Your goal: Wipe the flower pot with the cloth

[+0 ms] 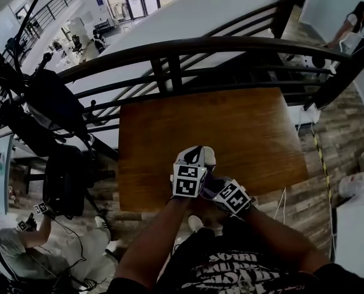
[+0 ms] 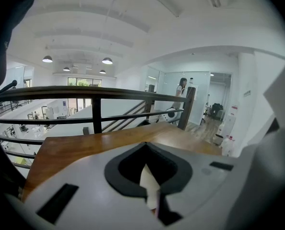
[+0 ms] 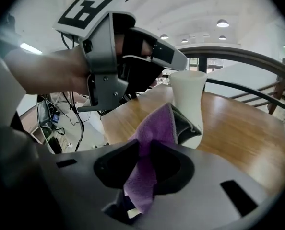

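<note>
A small white flower pot (image 1: 200, 154) is held above the near edge of the brown wooden table (image 1: 231, 127). My left gripper (image 1: 193, 164) is shut on its rim. In the left gripper view only a white sliver of the pot (image 2: 148, 178) shows between the jaws. My right gripper (image 1: 214, 187) is just to its right, shut on a purple cloth (image 3: 154, 133). In the right gripper view the cloth stands up out of the jaws, and its top lies against the lower side of the pot (image 3: 188, 97). The left gripper (image 3: 169, 61) reaches the pot's top from the upper left.
A black curved railing (image 1: 188, 54) runs along the table's far and left sides. A black stand with cables (image 1: 53, 115) is at the left. One person sits on the floor at lower left (image 1: 10, 250), and another stands far off at upper right (image 1: 353, 20).
</note>
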Demonstrator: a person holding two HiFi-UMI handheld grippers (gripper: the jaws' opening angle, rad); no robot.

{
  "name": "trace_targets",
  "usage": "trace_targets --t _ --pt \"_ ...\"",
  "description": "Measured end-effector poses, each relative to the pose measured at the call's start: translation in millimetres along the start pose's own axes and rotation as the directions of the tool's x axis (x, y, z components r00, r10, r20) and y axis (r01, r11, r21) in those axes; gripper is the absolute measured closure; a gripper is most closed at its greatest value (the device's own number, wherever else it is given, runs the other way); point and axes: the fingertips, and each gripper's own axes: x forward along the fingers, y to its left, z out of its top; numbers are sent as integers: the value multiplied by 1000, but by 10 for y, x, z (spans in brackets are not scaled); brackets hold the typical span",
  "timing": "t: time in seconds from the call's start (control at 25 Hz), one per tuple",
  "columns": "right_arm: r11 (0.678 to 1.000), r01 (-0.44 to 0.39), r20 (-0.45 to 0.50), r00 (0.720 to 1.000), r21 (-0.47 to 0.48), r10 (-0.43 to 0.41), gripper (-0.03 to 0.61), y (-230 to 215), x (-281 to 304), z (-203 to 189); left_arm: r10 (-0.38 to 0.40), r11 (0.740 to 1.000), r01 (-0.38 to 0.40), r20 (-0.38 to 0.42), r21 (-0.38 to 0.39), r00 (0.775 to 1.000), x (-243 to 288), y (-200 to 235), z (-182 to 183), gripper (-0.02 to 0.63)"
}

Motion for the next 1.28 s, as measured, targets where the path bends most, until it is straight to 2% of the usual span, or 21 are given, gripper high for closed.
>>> trace_targets --t 0.28,0.52,1.0,1.28 --pt "998 29 -20 999 63 -28 499 -192 -37 -229 9 1000 -9 -7 14 1000 31 35 -40 614" --pt "985 117 -32 993 130 -113 499 -583 -147 -446 -2 1000 2 8 16 1000 -29 44 -47 614" --pt "983 178 -39 983 35 -177 499 -1184 -31 23 11 1000 -10 9 -19 1000 -41 129 -77 614" --pt "982 185 -43 982 41 -183 499 -1287 3 69 22 1000 -22 8 5 1000 2 123 -95 614"
